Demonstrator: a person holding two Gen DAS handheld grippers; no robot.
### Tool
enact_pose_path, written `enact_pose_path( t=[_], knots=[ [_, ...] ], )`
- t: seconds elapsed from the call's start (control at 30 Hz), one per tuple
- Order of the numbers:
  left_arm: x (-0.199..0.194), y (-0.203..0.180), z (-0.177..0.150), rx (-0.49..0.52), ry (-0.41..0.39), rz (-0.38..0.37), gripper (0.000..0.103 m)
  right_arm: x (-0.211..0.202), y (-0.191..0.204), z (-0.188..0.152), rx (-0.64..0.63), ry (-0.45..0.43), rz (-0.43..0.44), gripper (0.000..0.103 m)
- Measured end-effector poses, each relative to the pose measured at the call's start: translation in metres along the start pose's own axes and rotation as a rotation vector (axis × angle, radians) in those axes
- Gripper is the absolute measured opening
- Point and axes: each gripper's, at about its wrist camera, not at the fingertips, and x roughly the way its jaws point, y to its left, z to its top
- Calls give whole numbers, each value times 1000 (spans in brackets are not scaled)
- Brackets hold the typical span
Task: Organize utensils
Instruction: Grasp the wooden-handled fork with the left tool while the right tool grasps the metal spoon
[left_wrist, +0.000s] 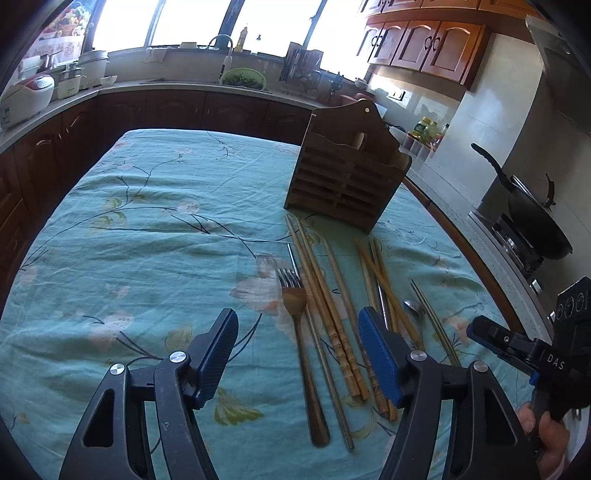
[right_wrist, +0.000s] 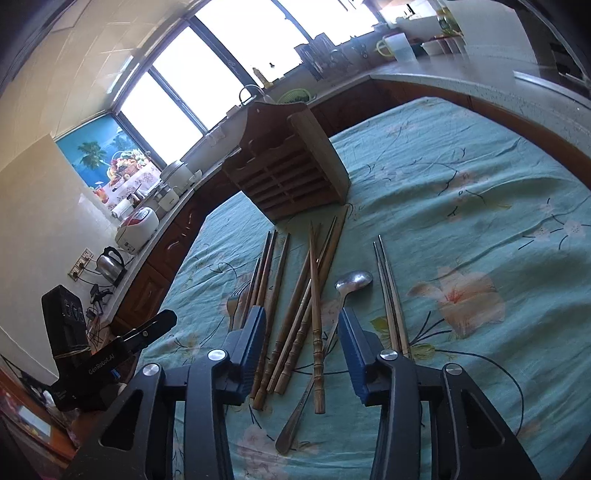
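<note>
A wooden slatted utensil holder (left_wrist: 347, 173) stands on the teal floral tablecloth (left_wrist: 147, 221); it also shows in the right wrist view (right_wrist: 291, 173). In front of it lie a fork (left_wrist: 295, 306), several wooden chopsticks (left_wrist: 332, 314), a metal spoon (right_wrist: 351, 282) and a dark pair of chopsticks (right_wrist: 391, 295). My left gripper (left_wrist: 299, 325) is open and empty above the fork and chopsticks. My right gripper (right_wrist: 301, 325) is open and empty above the wooden chopsticks (right_wrist: 295, 325) and the spoon handle. The right gripper also shows at the right edge of the left wrist view (left_wrist: 480, 328).
Kitchen counters (left_wrist: 55, 107) with a rice cooker (left_wrist: 26, 96) and a sink curve around the table. A wok (left_wrist: 535, 218) sits on a stove at the right. A kettle (right_wrist: 109, 266) stands on the counter at the left of the right wrist view.
</note>
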Motion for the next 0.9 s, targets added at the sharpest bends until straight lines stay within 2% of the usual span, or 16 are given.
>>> enact_pose_path(
  t=[0.17, 0.33, 0.5, 0.57, 0.6, 0.63, 0.67, 0.7, 0.73, 0.9],
  knots=[
    [33, 15, 18, -34, 92, -40, 52, 20, -9, 9, 40, 62, 3, 30],
    [73, 26, 32, -65, 182, -83, 38, 41, -18, 11, 85, 140, 18, 29],
    [112, 28, 43, -94, 249, -125, 32, 58, -30, 15, 123, 185, 16, 29],
    [123, 29, 47, -101, 256, -144, 28, 60, -36, 16, 150, 186, 33, 24],
    [127, 29, 48, -100, 259, -148, 22, 61, -37, 17, 154, 184, 36, 23],
    [131, 30, 49, -103, 265, -158, 15, 62, -39, 18, 157, 184, 32, 16],
    [136, 31, 50, -112, 275, -180, 12, 62, -40, 19, 159, 186, 27, 8],
    [139, 32, 49, -122, 279, -197, 5, 63, -41, 19, 160, 188, 27, 6],
    [140, 33, 48, -122, 280, -199, 2, 62, -42, 19, 162, 186, 37, 4],
    [125, 35, 46, -107, 224, -198, 1, 45, -29, 20, 104, 129, 23, 2]
  ],
)
